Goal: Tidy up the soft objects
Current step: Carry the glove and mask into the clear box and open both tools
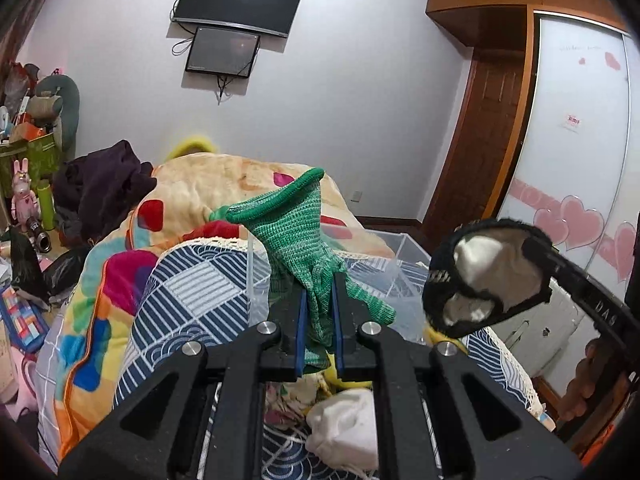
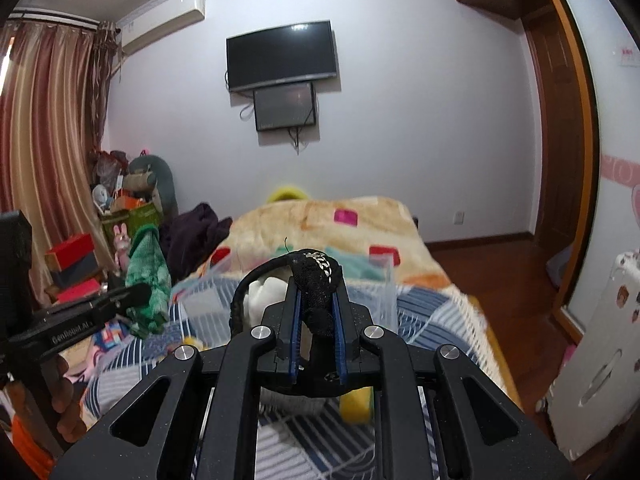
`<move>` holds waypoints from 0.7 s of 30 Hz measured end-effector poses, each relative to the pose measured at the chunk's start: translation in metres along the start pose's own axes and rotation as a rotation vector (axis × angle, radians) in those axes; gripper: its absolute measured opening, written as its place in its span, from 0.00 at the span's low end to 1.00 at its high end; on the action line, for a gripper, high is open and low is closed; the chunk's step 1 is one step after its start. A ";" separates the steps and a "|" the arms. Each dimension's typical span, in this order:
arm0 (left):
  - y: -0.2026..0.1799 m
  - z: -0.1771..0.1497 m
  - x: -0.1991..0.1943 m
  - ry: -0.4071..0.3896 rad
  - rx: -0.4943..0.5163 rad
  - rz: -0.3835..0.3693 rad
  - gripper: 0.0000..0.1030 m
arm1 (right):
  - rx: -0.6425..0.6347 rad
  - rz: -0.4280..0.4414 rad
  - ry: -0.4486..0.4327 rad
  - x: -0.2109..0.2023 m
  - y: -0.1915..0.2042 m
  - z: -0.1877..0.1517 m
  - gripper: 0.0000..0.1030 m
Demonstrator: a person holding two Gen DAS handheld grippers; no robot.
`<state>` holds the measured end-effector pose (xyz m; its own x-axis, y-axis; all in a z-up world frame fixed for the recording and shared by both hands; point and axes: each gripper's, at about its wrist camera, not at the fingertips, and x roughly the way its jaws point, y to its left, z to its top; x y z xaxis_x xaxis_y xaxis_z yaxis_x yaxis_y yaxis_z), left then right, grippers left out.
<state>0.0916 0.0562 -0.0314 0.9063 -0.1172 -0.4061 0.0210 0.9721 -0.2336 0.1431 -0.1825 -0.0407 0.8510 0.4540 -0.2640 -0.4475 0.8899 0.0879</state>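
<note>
- A bedroom: a pale wall carries a dark television with a smaller screen just under it, and a bed fills the middle of the room under a blue-and-white patterned quilt and, farther off, a cream blanket with coloured patches.
- At far left, striped curtains hang beside a cluttered corner of boxes and bags; a dark garment lies heaped on the bed's left edge.
- The left gripper is clamped tight on a green knitted glove, pinching it near the fingers so the cuff stands up above the quilt, lifted off the bed.
- A clear plastic bin sits on the bed beyond both grippers, in the middle.
- A white cloth lies on the quilt just below the left gripper.
- The right gripper is closed on a black fabric piece with a white lining and a small silver chain, held up in the air to the right of the glove.
- At far right, a wooden door and a wardrobe panel with pink hearts.
</note>
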 end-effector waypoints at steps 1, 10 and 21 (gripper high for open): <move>0.001 0.005 0.003 0.003 0.005 0.000 0.10 | -0.002 -0.004 -0.008 0.002 0.001 0.003 0.12; 0.007 0.034 0.044 0.072 0.028 0.004 0.10 | -0.038 -0.070 -0.037 0.034 0.010 0.021 0.12; 0.013 0.032 0.117 0.241 0.051 0.079 0.10 | -0.039 -0.058 0.125 0.090 0.004 0.002 0.12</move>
<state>0.2114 0.0611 -0.0541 0.7791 -0.0800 -0.6217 -0.0189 0.9884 -0.1509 0.2183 -0.1384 -0.0620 0.8359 0.3906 -0.3857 -0.4109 0.9111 0.0322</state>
